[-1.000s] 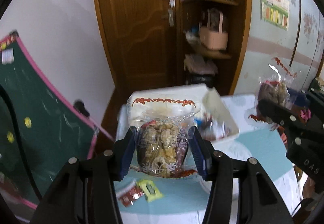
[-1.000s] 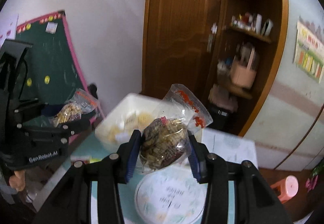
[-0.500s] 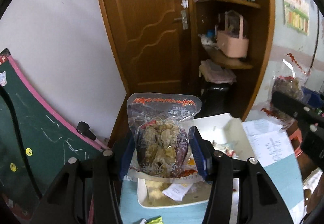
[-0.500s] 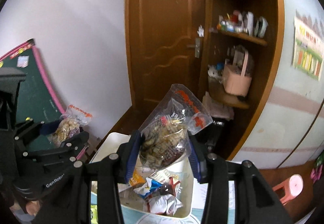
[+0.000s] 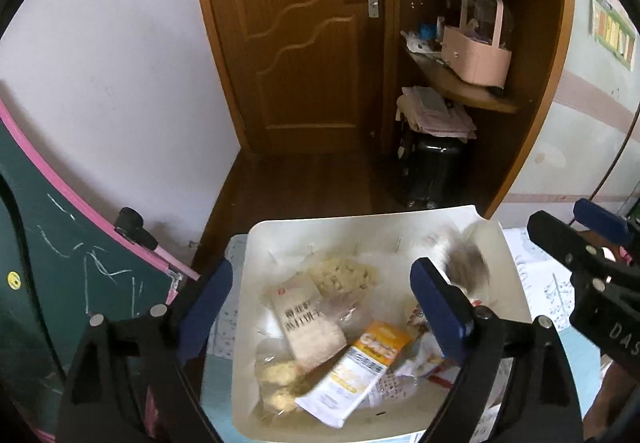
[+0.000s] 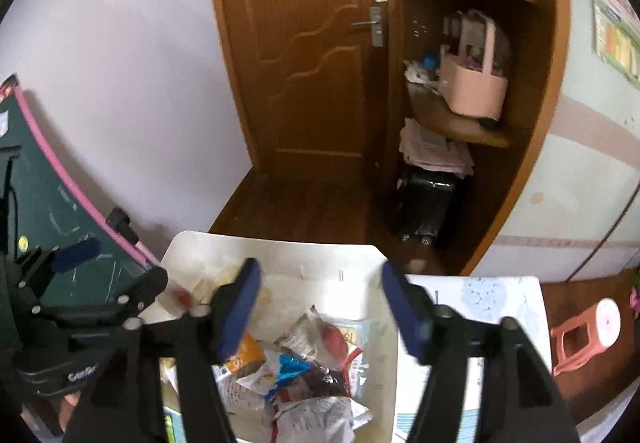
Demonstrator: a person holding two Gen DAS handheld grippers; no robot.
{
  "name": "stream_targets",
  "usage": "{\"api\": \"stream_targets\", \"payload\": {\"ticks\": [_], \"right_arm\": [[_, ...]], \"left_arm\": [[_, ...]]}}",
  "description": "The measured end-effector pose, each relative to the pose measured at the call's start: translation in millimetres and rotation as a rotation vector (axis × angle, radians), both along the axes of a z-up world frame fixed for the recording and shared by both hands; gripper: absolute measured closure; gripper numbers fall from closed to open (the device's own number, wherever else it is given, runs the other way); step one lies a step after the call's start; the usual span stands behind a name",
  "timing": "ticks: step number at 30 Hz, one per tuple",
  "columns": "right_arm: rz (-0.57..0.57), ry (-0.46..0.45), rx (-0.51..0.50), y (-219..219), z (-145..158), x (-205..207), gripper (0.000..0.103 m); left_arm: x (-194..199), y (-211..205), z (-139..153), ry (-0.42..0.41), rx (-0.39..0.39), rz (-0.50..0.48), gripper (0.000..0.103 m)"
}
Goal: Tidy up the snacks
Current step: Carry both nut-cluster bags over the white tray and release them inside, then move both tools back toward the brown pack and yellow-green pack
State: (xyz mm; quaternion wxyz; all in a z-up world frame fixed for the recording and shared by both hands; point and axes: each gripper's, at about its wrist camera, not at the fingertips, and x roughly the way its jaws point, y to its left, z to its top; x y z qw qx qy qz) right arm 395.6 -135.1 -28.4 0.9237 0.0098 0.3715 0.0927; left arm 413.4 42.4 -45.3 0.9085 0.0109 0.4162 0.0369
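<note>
One white bin (image 5: 256, 323) on view, two grippers (image 5: 320, 303) (image 6: 320, 303) over it, one pink basket (image 5: 476, 55), one stool (image 6: 588, 335), and a heap of packets (image 5: 360, 367) too jumbled to count.

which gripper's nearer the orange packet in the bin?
Left. The left gripper hangs open right above the orange packet in the bin; the right gripper, also open, is off to the packet's right.

A wooden door (image 5: 304, 43) beside shelves holding a pink basket (image 5: 476, 55), a green chalkboard (image 5: 60, 283) leaning left
</note>
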Motion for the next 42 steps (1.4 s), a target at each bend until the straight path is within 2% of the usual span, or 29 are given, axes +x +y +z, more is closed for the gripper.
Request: {"api": "stream_targets", "payload": {"ticks": [7,14,22,31,37,42], "right_arm": [[0.017,-0.036,-0.053,0,2,-11,0.032],[0.027,-0.047,-0.063,0,6,-30,0.032],[0.054,-0.082,-0.058,2,30,-66,0.032],[0.088,-0.123,-0.051,9,58,-123,0.032],[0.122,-0.137,-0.056,21,62,-159,0.032],[0.159,-0.122,-0.054,34,53,-183,0.032]], "left_arm": [[-15,-5,-6,0.003,0.059,-0.029,0.013],[-36,-12,2,-0.011,0.101,-0.061,0.013],[-65,-6,30,-0.041,0.089,-0.059,0.013],[-121,11,57,-0.074,0.077,-0.080,0.013],[-163,24,60,-0.088,0.084,-0.105,0.012],[-194,43,46,-0.063,0.073,-0.122,0.012]]}}
